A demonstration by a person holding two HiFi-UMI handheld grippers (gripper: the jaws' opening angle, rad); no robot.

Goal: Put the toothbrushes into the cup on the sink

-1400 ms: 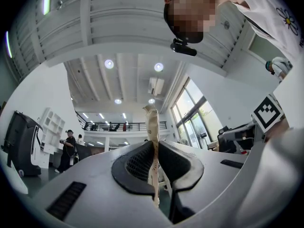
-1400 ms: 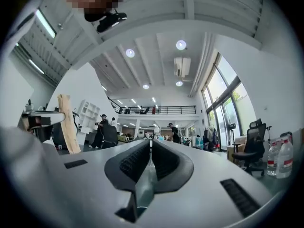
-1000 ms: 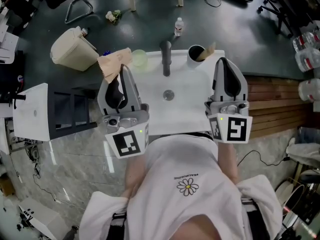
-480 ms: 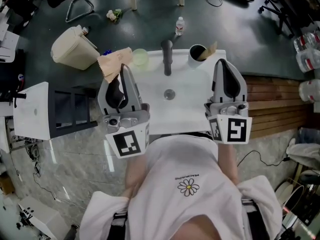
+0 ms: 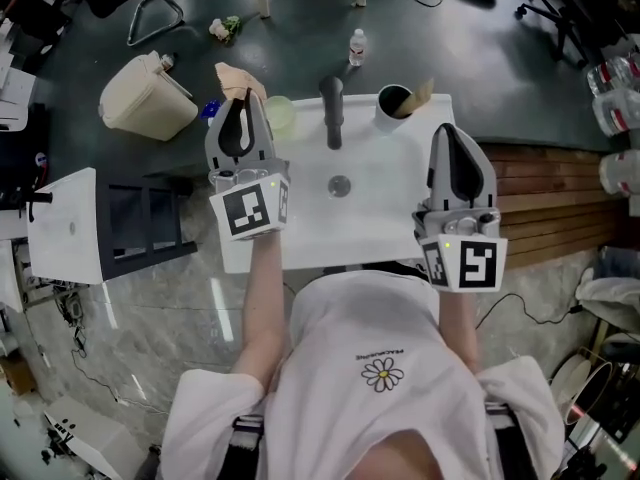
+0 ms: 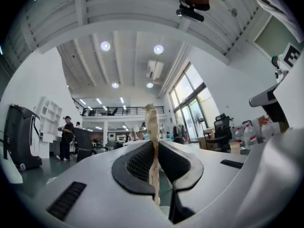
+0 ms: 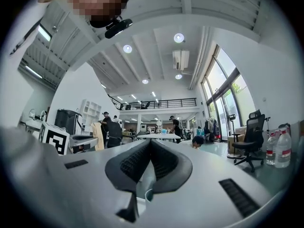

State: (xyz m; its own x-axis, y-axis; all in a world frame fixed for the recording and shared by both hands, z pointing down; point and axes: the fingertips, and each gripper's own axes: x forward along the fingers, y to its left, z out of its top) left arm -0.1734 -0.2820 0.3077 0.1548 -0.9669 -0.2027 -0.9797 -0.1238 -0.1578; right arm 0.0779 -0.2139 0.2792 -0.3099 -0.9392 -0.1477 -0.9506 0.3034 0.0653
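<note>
– Left gripper view: left gripper (image 6: 155, 148) nipped tight on a paper-wrapped toothbrush (image 6: 151, 125), print illegible.
– Head view: it's over the sink (image 5: 390, 230) rear-left; the cup (image 5: 392, 106) rear-right; right gripper (image 5: 452, 138) closed, empty.

Head cam sits over the person, aimed steeply down at the sink (image 5: 385, 203), with left gripper (image 5: 243, 108) and right gripper (image 5: 450, 138) close below. Both gripper views look along their own jaws, tipped up at the ceiling (image 6: 128, 46). Each one catches the other gripper at its edge.
</note>
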